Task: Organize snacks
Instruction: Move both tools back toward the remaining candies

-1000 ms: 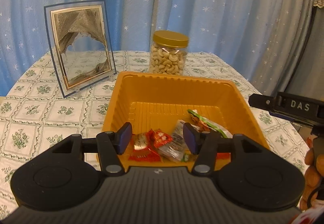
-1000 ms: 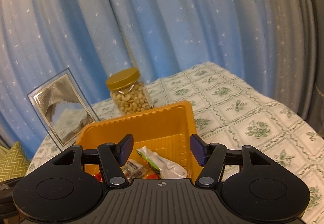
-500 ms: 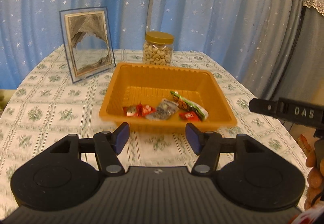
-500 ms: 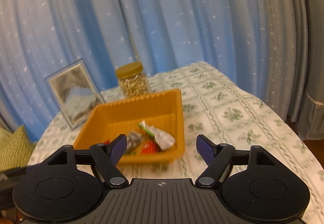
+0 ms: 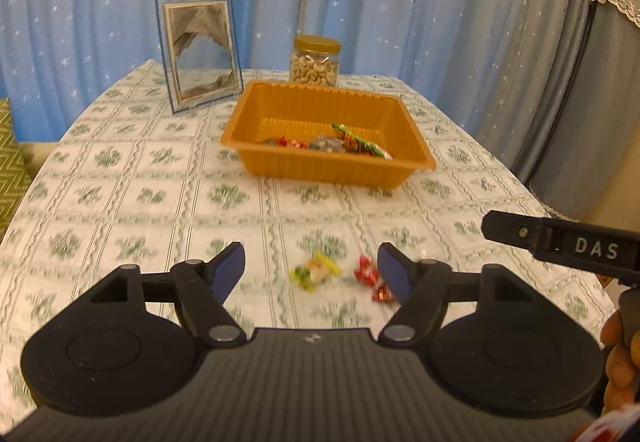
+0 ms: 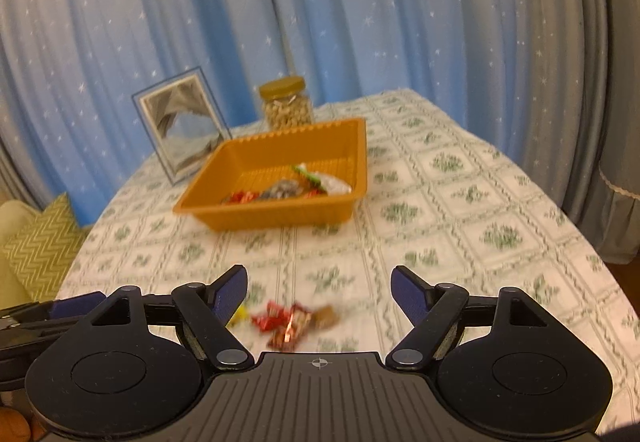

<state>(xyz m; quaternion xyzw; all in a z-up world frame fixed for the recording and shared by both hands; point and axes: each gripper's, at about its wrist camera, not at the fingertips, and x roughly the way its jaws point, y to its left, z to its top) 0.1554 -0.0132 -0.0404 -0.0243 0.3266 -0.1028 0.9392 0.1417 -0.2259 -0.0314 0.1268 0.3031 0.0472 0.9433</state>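
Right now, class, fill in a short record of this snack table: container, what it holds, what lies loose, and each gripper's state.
container: orange tray
in tray: several wrapped snacks
loose on tablecloth: yellow-green candy; red candies
behind tray: cashew jar; framed picture
left gripper: open, holding nothing
right gripper: open, holding nothing

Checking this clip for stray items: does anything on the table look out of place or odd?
Yes. A few wrapped snacks lie loose on the tablecloth, apart from the orange tray: a yellow-green candy and red wrappers. The rest sit inside the tray. The cashew jar and picture frame stand upright.
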